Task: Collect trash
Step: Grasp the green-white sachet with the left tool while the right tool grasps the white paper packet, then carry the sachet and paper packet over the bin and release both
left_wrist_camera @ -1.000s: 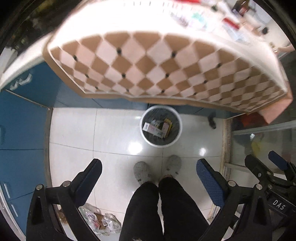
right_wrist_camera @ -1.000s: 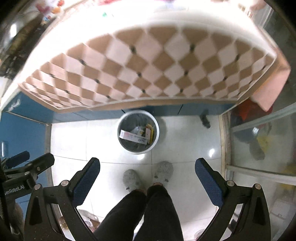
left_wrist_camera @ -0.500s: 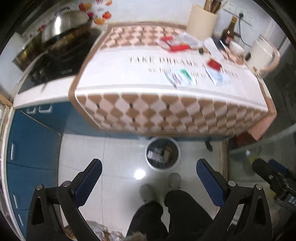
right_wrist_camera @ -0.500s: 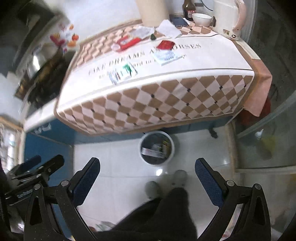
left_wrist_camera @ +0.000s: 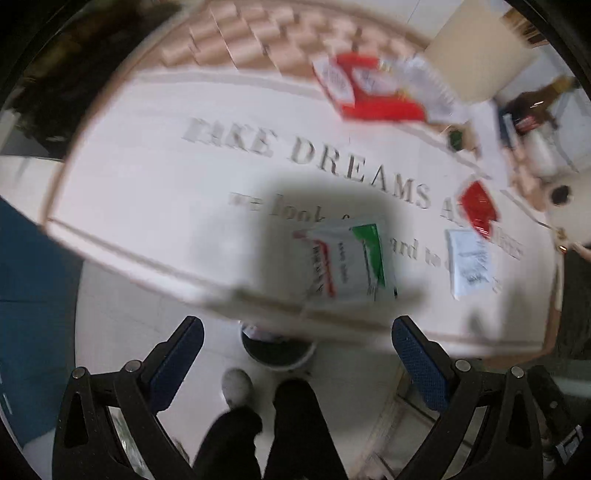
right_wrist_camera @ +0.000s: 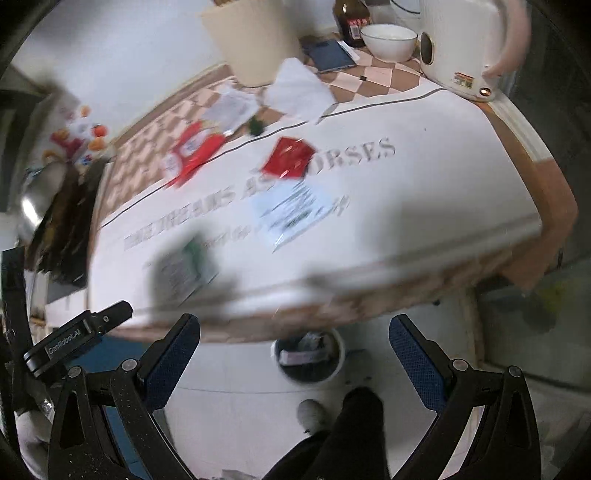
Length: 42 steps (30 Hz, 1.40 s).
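Observation:
Several pieces of trash lie on the white tablecloth point(left_wrist_camera: 155, 192). A white, green and red packet point(left_wrist_camera: 347, 258) lies near the front edge. A pale blue wrapper point(left_wrist_camera: 469, 262) point(right_wrist_camera: 295, 210) and a red wrapper point(left_wrist_camera: 478, 210) point(right_wrist_camera: 290, 160) lie further right. A red and white box point(left_wrist_camera: 362, 92) point(right_wrist_camera: 192, 151) sits at the back. The round bin point(left_wrist_camera: 277, 347) point(right_wrist_camera: 308, 358) with trash in it stands on the floor below the table edge. My left gripper point(left_wrist_camera: 295, 354) and my right gripper point(right_wrist_camera: 293, 354) are both open and empty, held above the floor in front of the table.
A white kettle point(right_wrist_camera: 465, 44), a white bowl point(right_wrist_camera: 388, 40), a brown bottle point(right_wrist_camera: 351, 18) and a cream container point(right_wrist_camera: 255, 40) stand at the back of the table. Blue cabinets point(left_wrist_camera: 33, 288) are at the left. The person's legs point(left_wrist_camera: 258, 435) are below. The frames are motion-blurred.
Both grippers have lifted from pointing down at the bin and floor to facing the tabletop, and are closer to the table. Both stayed open and empty.

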Each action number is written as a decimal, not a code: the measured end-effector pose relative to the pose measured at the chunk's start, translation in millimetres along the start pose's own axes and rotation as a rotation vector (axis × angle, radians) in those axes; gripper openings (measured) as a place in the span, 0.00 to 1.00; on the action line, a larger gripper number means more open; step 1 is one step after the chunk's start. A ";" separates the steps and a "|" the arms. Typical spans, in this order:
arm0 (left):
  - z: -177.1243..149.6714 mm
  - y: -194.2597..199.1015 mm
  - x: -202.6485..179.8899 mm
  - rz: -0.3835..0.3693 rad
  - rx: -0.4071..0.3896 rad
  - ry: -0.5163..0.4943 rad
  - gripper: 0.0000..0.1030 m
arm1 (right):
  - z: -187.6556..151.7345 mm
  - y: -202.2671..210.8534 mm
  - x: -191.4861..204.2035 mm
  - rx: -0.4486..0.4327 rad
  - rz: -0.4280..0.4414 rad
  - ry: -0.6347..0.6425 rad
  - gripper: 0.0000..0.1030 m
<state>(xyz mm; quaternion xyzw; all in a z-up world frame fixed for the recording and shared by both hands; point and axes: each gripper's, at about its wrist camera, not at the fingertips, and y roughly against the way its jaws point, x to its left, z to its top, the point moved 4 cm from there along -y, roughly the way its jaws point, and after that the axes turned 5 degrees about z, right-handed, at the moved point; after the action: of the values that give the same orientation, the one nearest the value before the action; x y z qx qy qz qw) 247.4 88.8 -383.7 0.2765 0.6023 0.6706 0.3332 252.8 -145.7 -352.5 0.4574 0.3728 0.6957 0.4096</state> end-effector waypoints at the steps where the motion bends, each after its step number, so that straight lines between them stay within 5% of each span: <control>1: 7.4 -16.4 -5.9 0.002 0.032 0.009 0.98 | 14.7 -13.0 -6.4 0.013 -0.004 -0.001 1.00; 4: 18.9 -39.7 -17.4 0.044 0.068 0.016 0.66 | 47.8 -46.9 -18.8 0.045 -0.017 0.023 1.00; 7: 25.3 -35.5 -35.4 0.122 -0.007 -0.075 0.24 | 69.8 -76.0 -17.9 0.068 -0.038 0.075 1.00; 10: 27.9 -35.9 -35.8 0.163 -0.027 -0.089 0.13 | 83.5 -104.7 -9.2 0.100 -0.051 0.127 1.00; 11: 28.3 -36.2 -33.5 0.174 -0.034 -0.087 0.00 | 85.6 -112.9 -5.2 0.107 -0.055 0.146 1.00; 16: 24.4 -36.1 -22.9 0.174 -0.046 -0.096 0.00 | 78.3 -145.9 23.8 0.072 -0.189 0.326 0.85; 18: 21.3 -31.9 -17.1 0.172 -0.057 -0.096 0.00 | 72.2 -144.2 33.3 0.016 -0.199 0.365 0.64; 19: 19.0 -29.5 -14.6 0.169 -0.063 -0.096 0.00 | 68.5 -142.7 39.1 0.002 -0.192 0.382 0.40; 20: 16.3 -25.3 -11.2 0.161 -0.074 -0.093 0.00 | 65.4 -141.9 44.4 0.000 -0.185 0.396 0.05; 25: 6.1 4.5 7.1 0.114 -0.122 -0.090 0.00 | 51.8 -132.9 46.1 0.005 -0.092 0.321 0.02; 33: -28.1 51.7 40.1 0.016 -0.166 -0.088 0.00 | 4.7 -55.5 47.8 -0.060 0.090 0.194 0.02; 42: -92.6 7.9 85.7 0.009 -0.050 -0.110 0.00 | -102.7 -49.2 49.0 0.025 0.184 0.125 0.02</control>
<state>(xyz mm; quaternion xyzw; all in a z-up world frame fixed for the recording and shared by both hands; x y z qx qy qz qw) 121.5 97.4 -389.8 0.3072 0.5648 0.6708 0.3698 155.2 -96.9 -411.4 0.4505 0.3626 0.7528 0.3145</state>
